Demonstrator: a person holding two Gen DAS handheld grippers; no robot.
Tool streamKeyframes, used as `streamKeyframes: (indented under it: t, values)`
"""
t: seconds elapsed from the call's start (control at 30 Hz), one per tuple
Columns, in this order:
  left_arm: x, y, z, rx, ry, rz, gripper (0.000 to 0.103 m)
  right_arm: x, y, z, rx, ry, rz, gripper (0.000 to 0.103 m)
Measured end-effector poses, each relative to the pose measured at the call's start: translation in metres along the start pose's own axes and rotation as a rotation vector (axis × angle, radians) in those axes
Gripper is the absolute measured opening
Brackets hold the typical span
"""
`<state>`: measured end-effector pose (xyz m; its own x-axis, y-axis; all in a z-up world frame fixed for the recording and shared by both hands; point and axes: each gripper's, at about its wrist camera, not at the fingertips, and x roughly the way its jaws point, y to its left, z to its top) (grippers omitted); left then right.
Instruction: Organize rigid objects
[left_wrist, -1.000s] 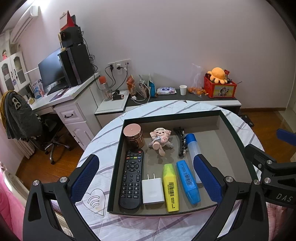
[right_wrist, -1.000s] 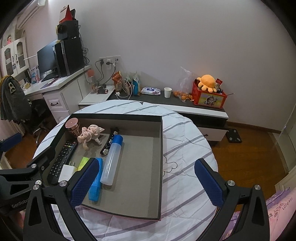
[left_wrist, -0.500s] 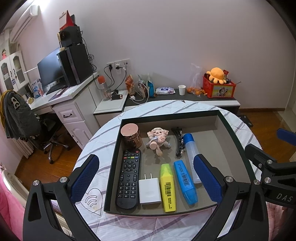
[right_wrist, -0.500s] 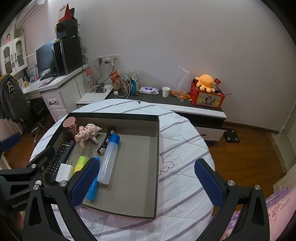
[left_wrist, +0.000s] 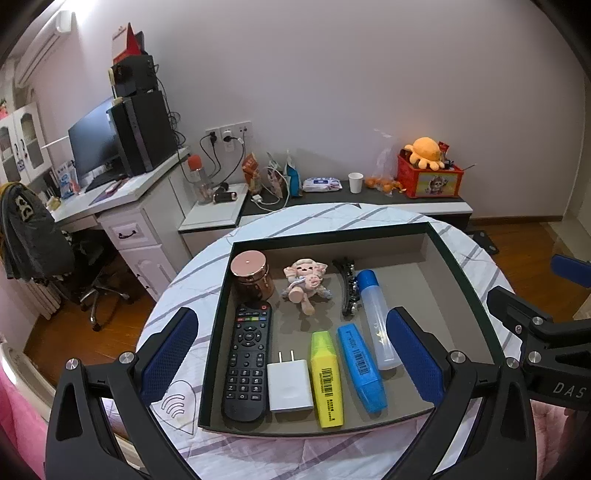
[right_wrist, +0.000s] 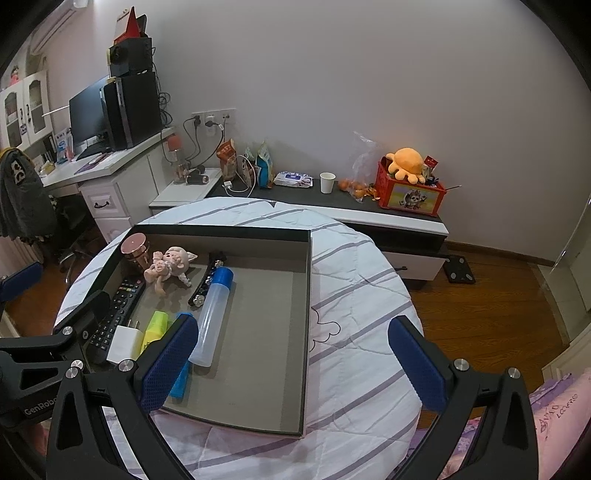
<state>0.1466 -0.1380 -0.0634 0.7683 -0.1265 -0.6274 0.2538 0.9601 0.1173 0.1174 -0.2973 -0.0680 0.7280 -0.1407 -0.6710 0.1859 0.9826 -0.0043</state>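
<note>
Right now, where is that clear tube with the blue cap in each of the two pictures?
Left wrist view: the clear tube lies in the tray's middle, right of the blue highlighter.
Right wrist view: the clear tube lies left of centre, cap pointing away.
Shared landmark: the black hair clip beside its cap.

Dim warm indoor light, soft shadows, sharp centre, strong fisheye bending, black vignetted corners

Readable lettering on the gripper bodies

"DAS" stands on the right gripper (left_wrist: 546, 354) body at 4 o'clock in the left wrist view; "GenRob", cut off, stands on the left gripper (right_wrist: 48, 354) body at 8 o'clock in the right wrist view.
</note>
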Motion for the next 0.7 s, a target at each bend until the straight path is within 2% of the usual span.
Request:
streamKeyframes:
  t: [0.7]
  values:
    - [0.0064, -0.0055, 0.0004, -0.014, 0.0, -0.021, 0.103, 0.0038, -0.0043, 0.0027, -0.007, 0.015, -0.021, 0.103]
